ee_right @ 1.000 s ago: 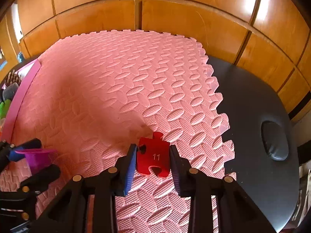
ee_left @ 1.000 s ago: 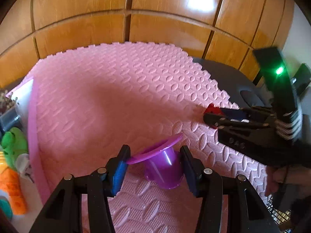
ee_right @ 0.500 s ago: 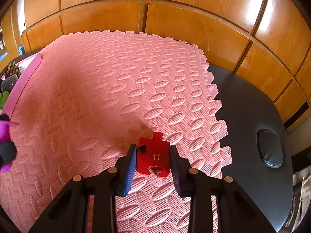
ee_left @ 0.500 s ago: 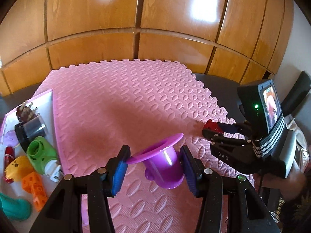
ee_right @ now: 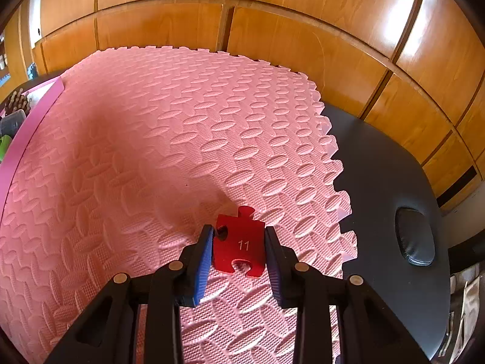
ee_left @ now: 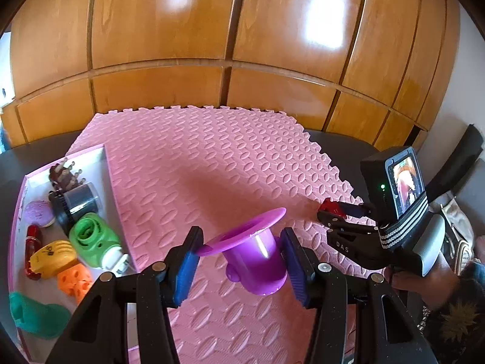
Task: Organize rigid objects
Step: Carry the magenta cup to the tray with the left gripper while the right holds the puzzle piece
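My left gripper [ee_left: 241,253] is shut on a purple flanged cup [ee_left: 253,259], which hangs tilted above the pink foam mat [ee_left: 212,163]. In the right wrist view my right gripper [ee_right: 238,250] is shut on a flat red puzzle piece [ee_right: 239,242] marked 11, low over the mat's [ee_right: 151,151] right side. The left wrist view also shows the right gripper [ee_left: 336,215] at the right with the red piece [ee_left: 332,206] between its tips, and a hand [ee_left: 424,282] on its handle.
A pink-rimmed white tray [ee_left: 101,163] at the mat's left holds several small things: a green piece [ee_left: 92,239], a yellow piece [ee_left: 53,257], an orange piece [ee_left: 74,280], a teal piece [ee_left: 36,314], a grey cylinder [ee_left: 77,197]. Black tabletop [ee_right: 388,188] lies right of the mat. Wooden panels [ee_left: 242,45] stand behind.
My left gripper has risen and drawn back with the purple cup, bringing the tray at the left into view. The right gripper has stayed over the mat with the red piece.
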Motion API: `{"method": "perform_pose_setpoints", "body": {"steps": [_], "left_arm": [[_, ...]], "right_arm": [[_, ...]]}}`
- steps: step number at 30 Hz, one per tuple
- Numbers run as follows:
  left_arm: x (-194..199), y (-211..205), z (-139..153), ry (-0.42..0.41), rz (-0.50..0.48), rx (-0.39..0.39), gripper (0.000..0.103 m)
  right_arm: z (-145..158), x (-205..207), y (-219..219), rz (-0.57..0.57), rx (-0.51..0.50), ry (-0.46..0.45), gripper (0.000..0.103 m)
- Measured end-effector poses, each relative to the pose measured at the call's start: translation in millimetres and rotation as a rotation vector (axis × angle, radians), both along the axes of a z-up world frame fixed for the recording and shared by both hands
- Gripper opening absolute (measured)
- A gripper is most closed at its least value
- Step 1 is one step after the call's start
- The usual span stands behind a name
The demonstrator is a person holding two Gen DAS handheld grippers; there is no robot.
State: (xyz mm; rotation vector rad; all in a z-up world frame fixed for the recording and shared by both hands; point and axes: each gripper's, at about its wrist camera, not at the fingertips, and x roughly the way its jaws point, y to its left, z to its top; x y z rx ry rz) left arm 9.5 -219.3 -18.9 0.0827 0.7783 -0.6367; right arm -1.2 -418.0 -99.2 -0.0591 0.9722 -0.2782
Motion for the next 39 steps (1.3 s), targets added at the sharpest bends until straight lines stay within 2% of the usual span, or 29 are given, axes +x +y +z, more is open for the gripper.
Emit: {"method": "perform_pose_setpoints", "body": {"steps": [8, 16, 19, 23, 26, 30, 36, 39], "left_arm": [[3.8, 35.4, 7.0, 0.032, 0.046, -0.04, 0.053], [20.6, 100.6, 36.6, 0.079, 0.132, -0.191, 0.053], [26.0, 123.7, 41.0, 0.083, 0.161, -0.216, 0.053], [23.4, 150.5, 31.4, 0.078, 0.193, -0.175, 0.053], [15.4, 158.1, 12.9, 0.113, 0.171, -0.151, 0.053], [4.8, 153.7, -8.0, 0.127, 0.14, -0.082, 0.053], [12.4, 133.7, -22.2, 0.149, 0.114, -0.05, 0.053], [20.4, 124.5, -33.9, 0.19, 0.111, -0.041, 0.053]], "right_arm": [[-0.9, 0.4, 2.9, 0.012, -0.033, 0.001, 0.032], [-1.0, 0.2, 5.3, 0.019, -0.048, 0.002, 0.032], [-0.8, 0.3, 5.2, 0.02, -0.046, 0.003, 0.032], [-1.0, 0.8, 4.9, 0.022, -0.046, 0.005, 0.032], [-0.9, 0.9, 5.1, 0.022, -0.048, 0.005, 0.032], [-1.1, 0.8, 5.9, 0.023, -0.055, 0.006, 0.032], [-0.8, 0.5, 6.8, 0.021, -0.065, 0.006, 0.032], [-0.7, 0.5, 6.8, 0.022, -0.066, 0.007, 0.032]]}}
